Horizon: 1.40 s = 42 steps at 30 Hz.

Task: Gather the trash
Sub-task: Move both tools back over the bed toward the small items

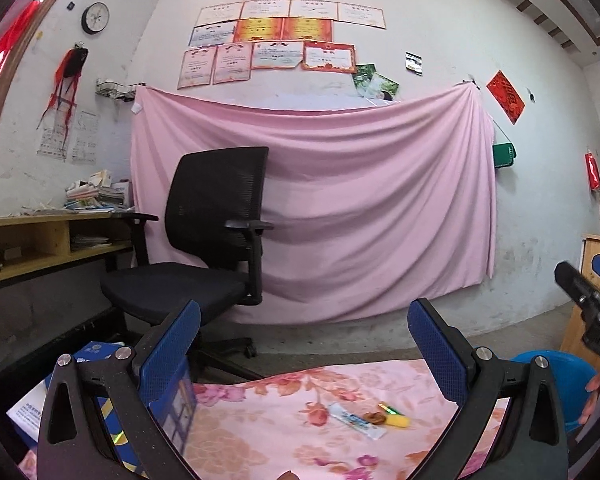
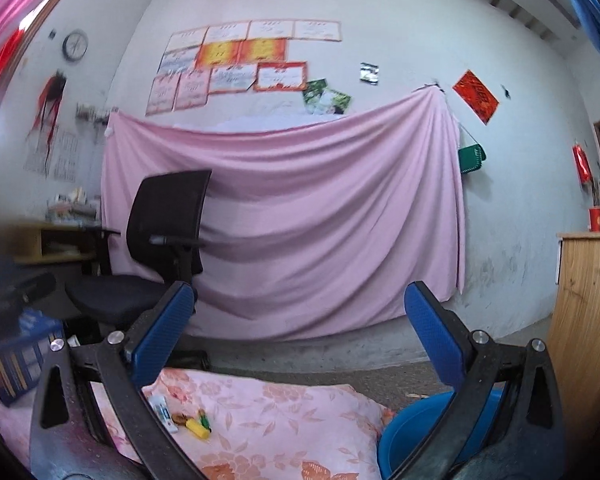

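Note:
A small heap of trash lies on the pink floral cloth (image 1: 260,432): a white and blue wrapper (image 1: 356,422), a brown scrap (image 1: 374,417) and a yellow piece (image 1: 396,421) with a green tip. The right wrist view shows the same wrapper (image 2: 164,414), brown scrap (image 2: 179,418) and yellow piece (image 2: 198,429) low at the left. My left gripper (image 1: 304,352) is open above the cloth, the trash below and a little right of its middle. My right gripper (image 2: 300,336) is also open and holds nothing. A blue bin (image 2: 420,428) stands at the cloth's right edge.
A black office chair (image 1: 212,240) stands behind the cloth, before a pink sheet (image 1: 340,208) hung on the wall. A blue box (image 1: 60,396) sits at the left, a desk (image 1: 40,240) with papers beyond it. A wooden cabinet (image 2: 584,320) stands at the right.

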Each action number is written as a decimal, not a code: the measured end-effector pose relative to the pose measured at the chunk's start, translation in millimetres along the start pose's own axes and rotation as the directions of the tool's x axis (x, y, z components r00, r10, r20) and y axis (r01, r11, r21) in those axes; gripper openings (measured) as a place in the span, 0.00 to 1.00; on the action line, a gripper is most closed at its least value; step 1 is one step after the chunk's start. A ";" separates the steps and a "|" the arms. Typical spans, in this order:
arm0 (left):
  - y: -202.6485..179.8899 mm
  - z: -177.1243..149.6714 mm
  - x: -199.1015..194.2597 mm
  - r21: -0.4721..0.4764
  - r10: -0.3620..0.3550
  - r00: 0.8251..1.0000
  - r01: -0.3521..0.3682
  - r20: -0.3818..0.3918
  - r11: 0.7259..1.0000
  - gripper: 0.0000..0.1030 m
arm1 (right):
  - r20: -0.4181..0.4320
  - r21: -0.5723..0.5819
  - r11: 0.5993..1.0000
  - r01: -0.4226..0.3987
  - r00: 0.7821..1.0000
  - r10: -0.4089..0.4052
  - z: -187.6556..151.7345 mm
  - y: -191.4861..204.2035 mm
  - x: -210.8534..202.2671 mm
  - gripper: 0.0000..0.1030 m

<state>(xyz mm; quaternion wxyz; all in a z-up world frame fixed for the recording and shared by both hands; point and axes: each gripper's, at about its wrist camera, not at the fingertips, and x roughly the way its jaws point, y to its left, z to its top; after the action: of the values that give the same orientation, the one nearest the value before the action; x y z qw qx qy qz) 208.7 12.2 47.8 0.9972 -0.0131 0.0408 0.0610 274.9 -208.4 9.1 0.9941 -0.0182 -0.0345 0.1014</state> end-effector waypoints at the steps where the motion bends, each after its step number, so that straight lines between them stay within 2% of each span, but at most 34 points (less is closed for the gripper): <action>1: 5.4 -5.3 0.5 -0.004 0.006 1.000 -0.006 -0.005 1.000 0.99 | -0.012 -0.017 1.000 -0.007 1.000 0.006 -2.9 5.2 3.2 1.00; 6: 10.3 -19.8 13.3 -0.007 0.005 0.997 -0.006 -0.076 1.000 0.99 | -0.073 -0.050 0.997 -0.051 0.996 0.048 -15.1 20.9 18.0 1.00; 9: 8.0 -25.4 23.4 0.003 -0.006 0.993 0.006 -0.117 1.000 0.99 | -0.139 -0.040 0.995 -0.090 0.987 0.083 -21.9 23.6 32.0 1.00; 12: 5.0 -34.1 40.1 0.022 -0.015 0.980 0.019 -0.198 1.000 0.99 | -0.209 -0.039 0.993 -0.109 0.973 0.099 -31.7 25.6 44.9 1.00; 16: 1.7 -42.7 57.2 0.024 -0.040 0.960 0.048 -0.277 0.999 0.99 | -0.310 -0.008 0.989 -0.151 0.940 0.141 -44.1 28.7 62.2 1.00; 17: 0.9 -44.4 60.8 0.026 -0.046 0.954 0.056 -0.297 0.998 0.99 | -0.340 0.005 0.986 -0.168 0.927 0.160 -47.3 28.7 67.6 1.00; 19: -2.7 -50.8 73.3 0.029 -0.066 0.928 0.082 -0.367 0.996 0.99 | -0.411 0.027 0.979 -0.204 0.890 0.197 -55.3 31.3 79.8 1.00; 21: -5.4 -59.4 85.3 0.035 -0.049 0.899 0.072 -0.436 0.997 0.98 | -0.475 0.041 0.972 -0.232 0.851 0.223 -64.7 35.1 90.6 1.00; 24: -5.4 -69.2 96.2 0.025 -0.046 0.867 0.068 -0.495 0.997 0.98 | -0.563 0.046 0.962 -0.270 0.788 0.248 -75.9 43.7 105.8 0.89; 26: -4.5 -73.9 101.7 0.010 -0.057 0.853 0.073 -0.520 0.997 0.97 | -0.621 0.062 0.952 -0.300 0.735 0.272 -84.8 48.2 115.4 0.78; 27: -4.4 -76.1 104.7 0.005 -0.059 0.843 0.073 -0.534 0.997 0.96 | -0.638 0.069 0.948 -0.310 0.717 0.281 -87.9 49.3 118.7 0.76; 28: -4.0 -77.2 106.0 0.002 -0.060 0.838 0.073 -0.543 0.997 0.94 | -0.657 0.081 0.944 -0.321 0.695 0.293 -91.5 50.5 122.3 0.74; 30: -3.6 -82.9 114.1 -0.009 -0.073 0.811 0.083 -0.580 0.997 0.90 | -0.687 0.106 0.934 -0.342 0.654 0.317 -97.6 51.6 127.4 0.69; 35: -0.2 -91.7 128.3 -0.045 -0.100 0.757 0.092 -0.646 0.995 0.70 | -0.746 0.135 0.905 -0.404 0.560 0.361 -110.5 61.9 137.8 0.59; 36: 0.1 -93.8 130.6 -0.055 -0.110 0.746 0.097 -0.657 0.994 0.68 | -0.755 0.137 0.900 -0.415 0.544 0.366 -111.9 64.6 140.7 0.59; 39: -0.3 -96.2 135.0 -0.069 -0.119 0.730 0.099 -0.673 0.993 0.67 | -0.786 0.126 0.891 -0.436 0.504 0.357 -118.9 72.9 144.9 0.55; 40: -0.8 -97.2 136.8 -0.074 -0.125 0.725 0.101 -0.677 0.992 0.65 | -0.796 0.121 0.888 -0.444 0.490 0.354 -120.9 75.8 145.6 0.49; 42: -2.3 -98.4 138.9 -0.084 -0.138 0.714 0.110 -0.686 0.990 0.62 | -0.807 0.111 0.887 -0.448 0.481 0.343 -122.9 77.5 145.6 0.38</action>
<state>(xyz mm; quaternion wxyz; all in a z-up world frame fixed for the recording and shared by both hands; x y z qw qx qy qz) 338.5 23.6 -61.7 0.9117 -0.0560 0.4067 -0.0144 410.5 -106.6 -107.3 0.8448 -0.1268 0.4203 0.3058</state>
